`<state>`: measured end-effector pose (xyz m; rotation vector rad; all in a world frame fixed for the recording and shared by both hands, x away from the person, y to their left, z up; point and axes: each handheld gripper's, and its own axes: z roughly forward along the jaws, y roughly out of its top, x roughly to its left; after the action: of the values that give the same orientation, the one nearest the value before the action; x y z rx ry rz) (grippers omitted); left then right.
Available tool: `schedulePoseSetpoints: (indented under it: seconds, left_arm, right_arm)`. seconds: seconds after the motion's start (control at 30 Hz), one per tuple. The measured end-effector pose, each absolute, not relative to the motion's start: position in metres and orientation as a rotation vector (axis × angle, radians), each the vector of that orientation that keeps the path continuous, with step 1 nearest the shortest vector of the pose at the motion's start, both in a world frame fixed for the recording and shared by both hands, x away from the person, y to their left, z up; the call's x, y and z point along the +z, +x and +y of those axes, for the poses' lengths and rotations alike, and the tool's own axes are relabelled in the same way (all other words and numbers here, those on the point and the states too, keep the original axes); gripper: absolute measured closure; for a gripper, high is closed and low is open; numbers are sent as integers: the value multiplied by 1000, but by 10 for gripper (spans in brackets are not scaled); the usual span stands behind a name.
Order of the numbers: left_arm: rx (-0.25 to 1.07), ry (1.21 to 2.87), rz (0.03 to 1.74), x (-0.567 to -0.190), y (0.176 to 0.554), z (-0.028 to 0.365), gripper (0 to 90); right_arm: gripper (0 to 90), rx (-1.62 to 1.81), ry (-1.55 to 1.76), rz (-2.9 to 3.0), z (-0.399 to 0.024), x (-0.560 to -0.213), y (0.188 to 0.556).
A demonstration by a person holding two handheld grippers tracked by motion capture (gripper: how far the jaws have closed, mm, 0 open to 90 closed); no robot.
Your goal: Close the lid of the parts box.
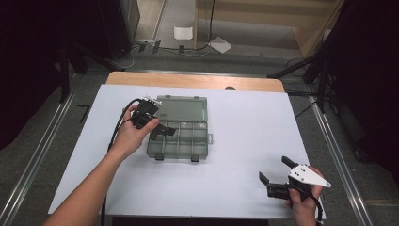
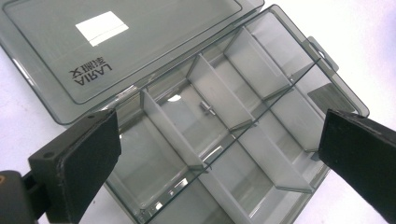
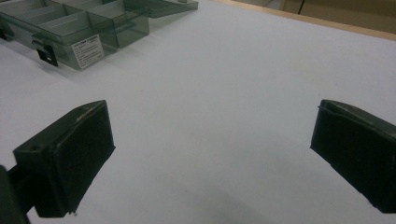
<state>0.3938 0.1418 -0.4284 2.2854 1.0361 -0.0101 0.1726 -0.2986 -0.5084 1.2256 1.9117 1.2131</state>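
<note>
The left gripper (image 2: 219, 154) hung over the open organizer box (image 1: 181, 129), jaws spread wide with nothing between them, a small metal screw (image 2: 205, 108) lying in a compartment beneath. The box sat toward the table's (image 1: 244, 122) far left, lid (image 1: 183, 107) folded back toward the far edge. The right gripper (image 1: 277, 174) stood well apart by the near right corner, jaws wide and empty.

White-topped table (image 1: 244, 141), grey floor (image 1: 42, 141) — wooden panels (image 1: 263, 12) behind
</note>
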Motion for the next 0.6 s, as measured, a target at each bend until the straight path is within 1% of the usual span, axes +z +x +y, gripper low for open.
schedulePoseSetpoints:
  seconds: [0.37, 0.6]
  left_arm:
    - [-16, 2267, 1011, -431, 392, 143, 0]
    - [-10, 2238, 1016, -431, 394, 148, 0]
  right_arm:
    - [0, 1226, 1233, 1911, -299, -507, 172]
    - [0, 1237, 1241, 1927, -288, -500, 176]
